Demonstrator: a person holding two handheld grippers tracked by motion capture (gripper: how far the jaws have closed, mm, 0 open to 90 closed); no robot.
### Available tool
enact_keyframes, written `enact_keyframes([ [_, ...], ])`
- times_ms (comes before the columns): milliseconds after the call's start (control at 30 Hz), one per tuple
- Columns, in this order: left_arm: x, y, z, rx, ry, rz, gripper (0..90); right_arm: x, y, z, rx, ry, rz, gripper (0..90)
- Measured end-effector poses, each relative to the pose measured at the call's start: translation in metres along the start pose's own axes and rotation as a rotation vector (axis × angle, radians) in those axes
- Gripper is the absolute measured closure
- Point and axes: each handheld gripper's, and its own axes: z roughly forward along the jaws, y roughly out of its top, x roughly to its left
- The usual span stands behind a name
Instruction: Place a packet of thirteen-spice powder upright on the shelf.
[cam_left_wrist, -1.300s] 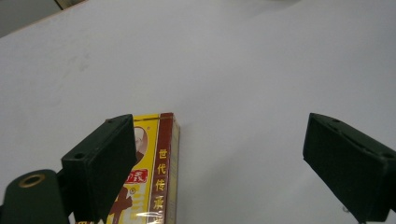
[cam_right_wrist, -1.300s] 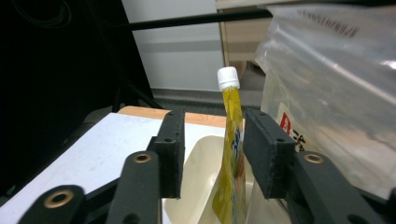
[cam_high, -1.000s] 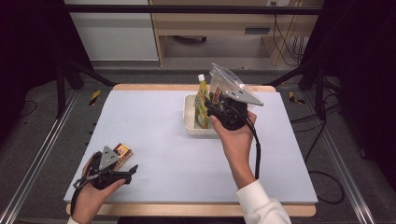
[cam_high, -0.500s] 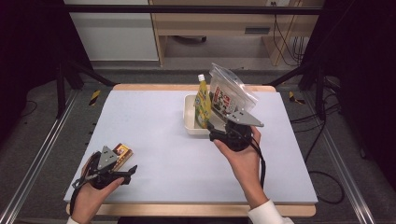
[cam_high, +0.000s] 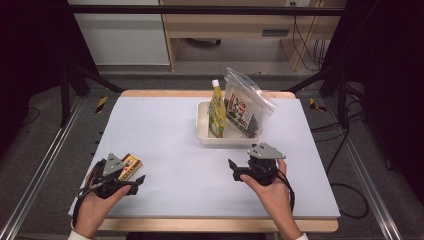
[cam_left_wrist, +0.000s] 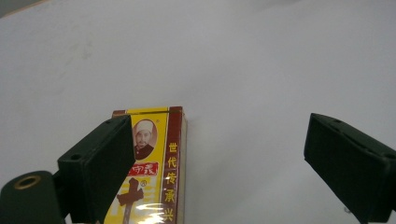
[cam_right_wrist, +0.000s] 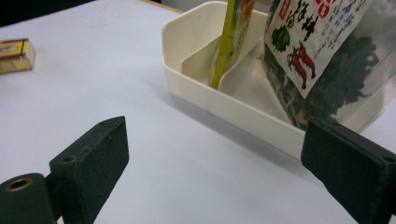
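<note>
Two items now stand in the white tray (cam_high: 205, 136): the clear bag (cam_high: 245, 107), just let go, and the yellow bottle (cam_high: 216, 111); the right gripper (cam_high: 239, 176) has drawn back empty, its jaws having just been opening; the left gripper (cam_high: 136, 182) waits spread beside the yellow box (cam_high: 129, 166), probably next.

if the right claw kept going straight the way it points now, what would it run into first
Probably the near wall of the white tray: the right claw is open and empty, with that wall dead ahead across bare table. Behind the wall stands the clear bag. The claw's height is hard to judge.
</note>
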Motion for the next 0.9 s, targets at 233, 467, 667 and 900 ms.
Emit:
enact_keyframes([
  [233,0.007,0.037,0.000,0.161,0.017,0.033,9.1,-0.001,-0.021,0.000,0.023,0.004,-0.033,10.3],
  [467,0.023,0.047,0.005,0.321,0.006,0.009,10.5,-0.004,-0.030,-0.003,0.042,-0.005,-0.059,11.5],
  [667,0.034,0.043,0.006,0.407,-0.002,-0.021,12.5,-0.008,-0.033,0.001,0.062,-0.006,-0.048,12.0],
  [900,0.048,0.024,0.013,0.525,-0.020,-0.051,13.5,-0.008,-0.035,0.004,0.080,-0.012,-0.041,12.3],
])
